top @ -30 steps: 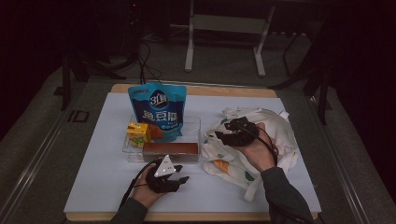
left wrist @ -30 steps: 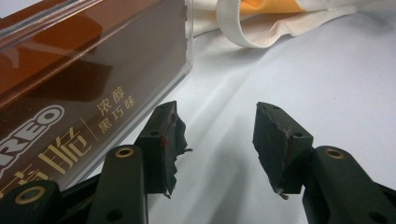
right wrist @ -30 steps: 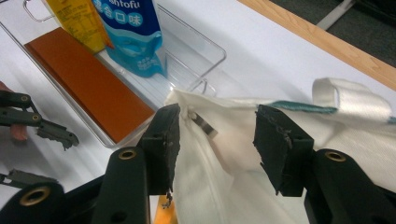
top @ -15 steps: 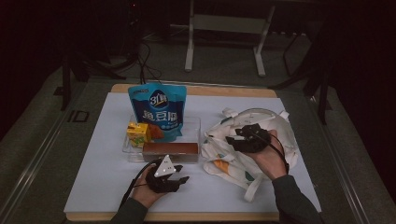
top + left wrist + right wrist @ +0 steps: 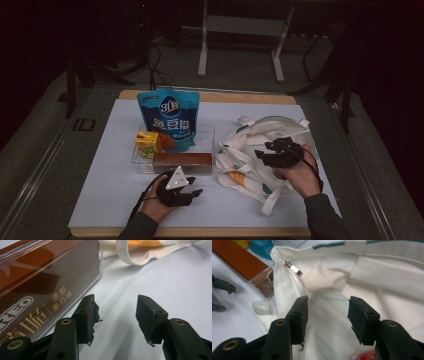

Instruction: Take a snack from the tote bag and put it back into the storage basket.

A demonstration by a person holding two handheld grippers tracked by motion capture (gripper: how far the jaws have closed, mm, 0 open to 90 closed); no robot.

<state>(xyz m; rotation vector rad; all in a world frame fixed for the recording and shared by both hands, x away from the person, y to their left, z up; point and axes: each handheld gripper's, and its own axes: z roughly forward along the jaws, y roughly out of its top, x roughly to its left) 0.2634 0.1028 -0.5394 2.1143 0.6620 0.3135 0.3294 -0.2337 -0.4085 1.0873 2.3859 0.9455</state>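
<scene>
White sheet [image 5: 100, 200] covers the wooden table [image 5: 210, 96]; dark room behind

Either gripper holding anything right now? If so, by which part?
Nothing held. Left gripper is open over bare white table sheet beside the brown snack box; right gripper is open above the white cloth tote bag.

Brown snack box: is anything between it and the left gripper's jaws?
Nothing visible. The left gripper sits on the white mat just in front of the brown snack box, jaws open and empty. In the left gripper view the box lies just beyond the left jaw, with bare mat ahead and the cloth bag farther off.
</scene>
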